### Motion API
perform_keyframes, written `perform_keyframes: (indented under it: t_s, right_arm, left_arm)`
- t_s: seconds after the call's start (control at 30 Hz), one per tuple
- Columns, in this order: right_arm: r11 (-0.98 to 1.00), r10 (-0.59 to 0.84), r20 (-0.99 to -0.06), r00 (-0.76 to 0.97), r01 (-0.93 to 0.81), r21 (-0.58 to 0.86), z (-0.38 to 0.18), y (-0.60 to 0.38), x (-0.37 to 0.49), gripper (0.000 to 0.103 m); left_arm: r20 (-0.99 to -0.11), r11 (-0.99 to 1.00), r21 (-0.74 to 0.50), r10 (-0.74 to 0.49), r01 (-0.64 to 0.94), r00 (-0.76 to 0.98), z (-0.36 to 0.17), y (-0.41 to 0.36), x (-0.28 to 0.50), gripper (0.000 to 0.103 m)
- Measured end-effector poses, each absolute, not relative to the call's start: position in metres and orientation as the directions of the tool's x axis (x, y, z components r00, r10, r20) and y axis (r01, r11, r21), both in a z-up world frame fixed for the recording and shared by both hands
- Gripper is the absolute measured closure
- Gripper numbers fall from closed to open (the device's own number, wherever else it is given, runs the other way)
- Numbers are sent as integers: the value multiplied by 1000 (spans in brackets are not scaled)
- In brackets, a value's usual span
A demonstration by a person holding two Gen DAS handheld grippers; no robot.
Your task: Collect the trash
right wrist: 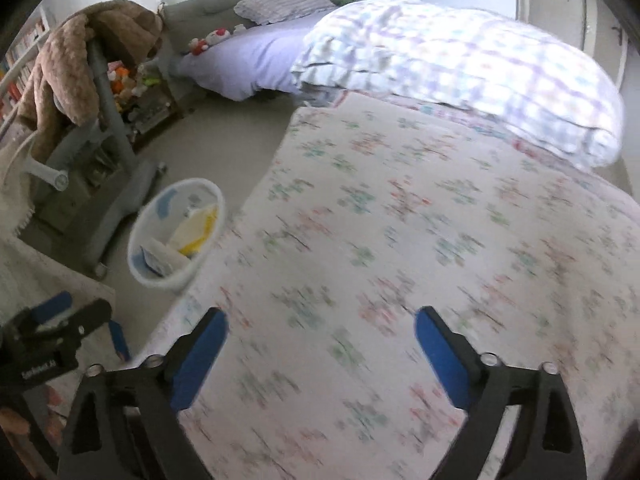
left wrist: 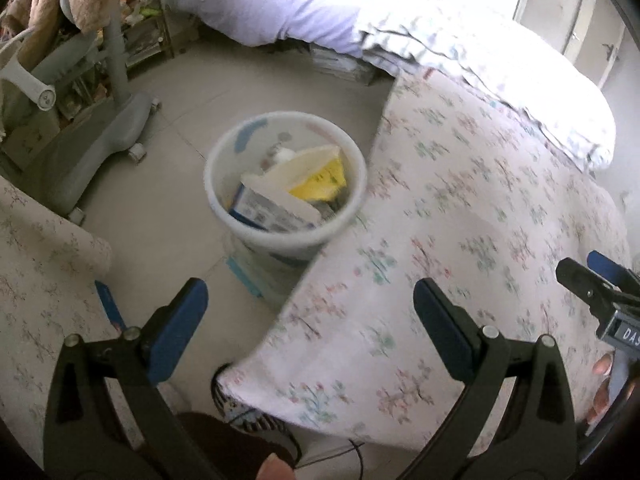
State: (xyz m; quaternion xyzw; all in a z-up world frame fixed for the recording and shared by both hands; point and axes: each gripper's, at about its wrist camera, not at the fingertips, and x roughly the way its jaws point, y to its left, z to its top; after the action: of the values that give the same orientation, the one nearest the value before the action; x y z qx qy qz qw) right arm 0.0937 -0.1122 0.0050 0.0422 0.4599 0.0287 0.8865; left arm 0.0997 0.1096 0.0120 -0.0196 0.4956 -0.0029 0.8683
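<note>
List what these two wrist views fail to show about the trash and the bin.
- White plastic bin, left wrist view: bottom contents hidden under the blue-and-white carton and yellow wrapper.
- Bin's base: cut off by the floral cloth.
- Right wrist view: floral cloth motion-blurred, so small litter is unreadable.

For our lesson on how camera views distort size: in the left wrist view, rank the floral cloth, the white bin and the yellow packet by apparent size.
1. floral cloth, by far the largest
2. white bin
3. yellow packet, lying inside the bin
</note>
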Motion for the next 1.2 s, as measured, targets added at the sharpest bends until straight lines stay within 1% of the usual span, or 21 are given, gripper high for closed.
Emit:
perform_keyframes:
  t_s: [0.17,0.27,0.4,0.5,0.6,0.8,0.97,1.2]
  right_arm:
    - [998,27,-816,578,36,59,4,-128,59,0]
    - [996,-3,-793,609,69,50,11,-137,38,0]
    - [992,-66,-759,648,127,22,12,-143,16,0]
    - [988,-111,-762,638,153,-16,4,-142,7,0]
    - [991,-104,-765,635,135,-22,-1,-136,5,0]
    - [991,-124,-731,671,121,-57,-1,-125,1,0]
    - [992,-105,-715,692,126,-23,2,-127,1,0]
    - [991,-100,-716,690,136,-7,1,-129,2,0]
  left_arm:
    - [-859,998,-51,-58,28,508,9,88,76,1]
    - [-843,998,-51,-63,37,534,10,76,60,1]
    - [-827,999,-27,-40,31,561,10,63,50,1]
    - [-804,1000,10,-4,21,595,14,58,46,1]
    - [-791,1000,23,12,9,612,15,57,45,1]
    - [-786,1000,13,12,-3,619,11,57,45,1]
    - [-790,1000,12,3,10,613,9,54,41,1]
    - [-786,1000,12,-1,17,619,10,51,39,1]
